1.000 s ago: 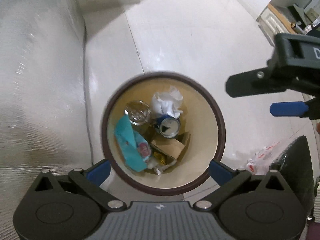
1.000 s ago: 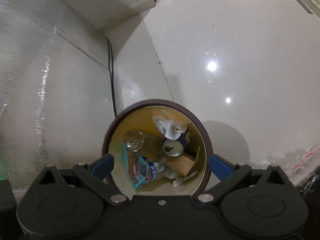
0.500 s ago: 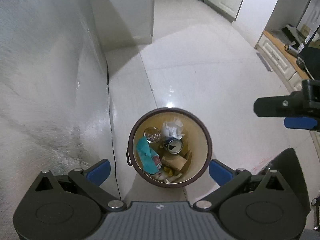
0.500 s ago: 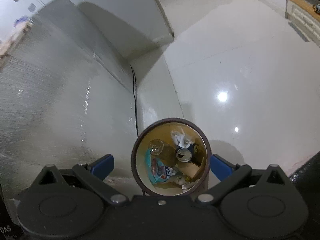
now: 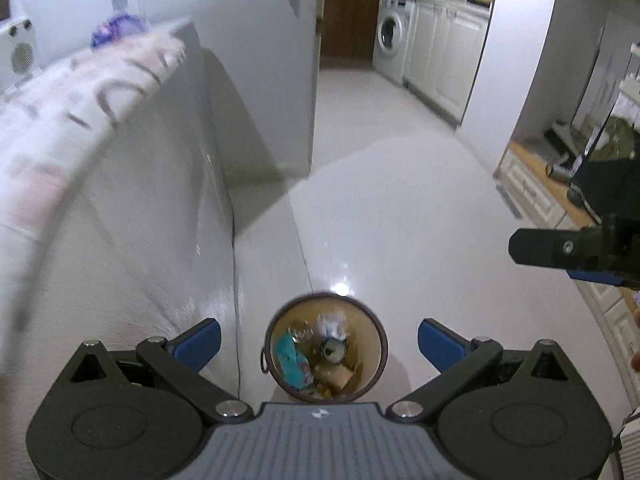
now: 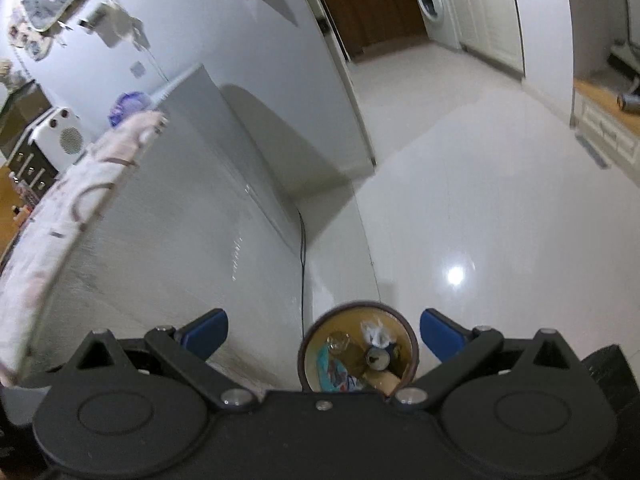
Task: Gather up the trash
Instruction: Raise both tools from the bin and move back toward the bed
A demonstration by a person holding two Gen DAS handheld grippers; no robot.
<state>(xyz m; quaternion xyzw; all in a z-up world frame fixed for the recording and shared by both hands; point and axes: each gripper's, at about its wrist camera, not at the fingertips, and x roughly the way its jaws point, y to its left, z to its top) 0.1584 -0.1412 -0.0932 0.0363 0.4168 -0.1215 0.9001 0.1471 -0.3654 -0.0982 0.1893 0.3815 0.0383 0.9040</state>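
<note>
We have lifted both grippers, left (image 5: 318,338) and right (image 6: 323,334), high above the bin (image 5: 325,347) since a second ago, jaws wide and empty, its can (image 5: 333,349) and wrappers now small below, so collecting looks finished.

a home: washing machine (image 5: 390,46), white cabinets (image 5: 448,60), tiled floor (image 5: 400,200).

Left wrist: high, facing steeply down on trash bin (image 5: 326,346), floor (image 5: 400,208).
Right wrist: similar, farther right.
Shared: bin (image 6: 359,350), white cabinet (image 6: 192,216).
</note>
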